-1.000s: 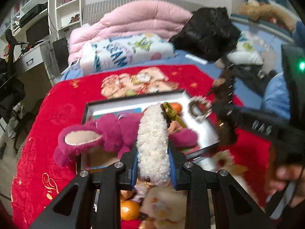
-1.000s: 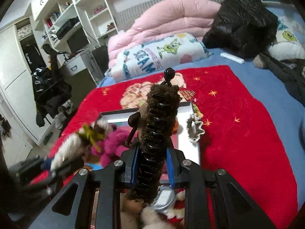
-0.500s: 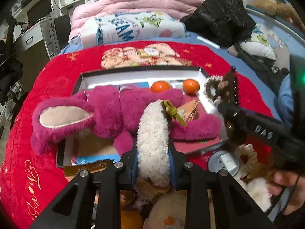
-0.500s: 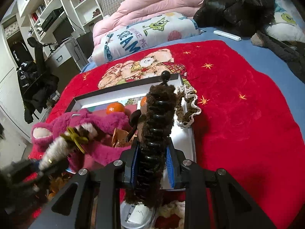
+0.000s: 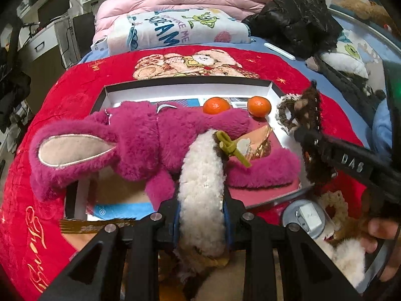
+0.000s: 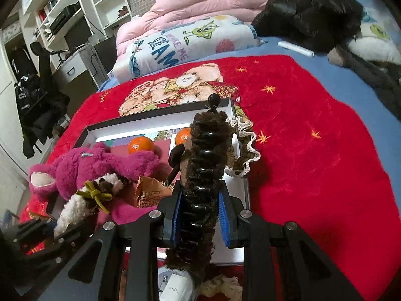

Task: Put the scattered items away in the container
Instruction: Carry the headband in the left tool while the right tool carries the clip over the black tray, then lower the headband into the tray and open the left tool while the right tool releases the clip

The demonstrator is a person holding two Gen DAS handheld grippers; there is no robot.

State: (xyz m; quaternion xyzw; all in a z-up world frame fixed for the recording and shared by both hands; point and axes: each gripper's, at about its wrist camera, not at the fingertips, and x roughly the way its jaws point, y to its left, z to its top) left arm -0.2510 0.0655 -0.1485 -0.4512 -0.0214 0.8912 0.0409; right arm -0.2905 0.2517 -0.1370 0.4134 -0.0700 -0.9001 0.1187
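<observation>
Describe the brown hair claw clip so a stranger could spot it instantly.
On the red blanket lies a shallow white box. Over its right edge the right gripper clamps the brown hair claw clip: fuzzy brown with a row of black teeth, unlike the white fluffy clip beside it.

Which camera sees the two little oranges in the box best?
The left wrist view. Both small round oranges sit unobstructed at the far end of the shallow white box. In the right wrist view, one shows fully, the other is half hidden behind the brown fuzzy hair claw.
</observation>
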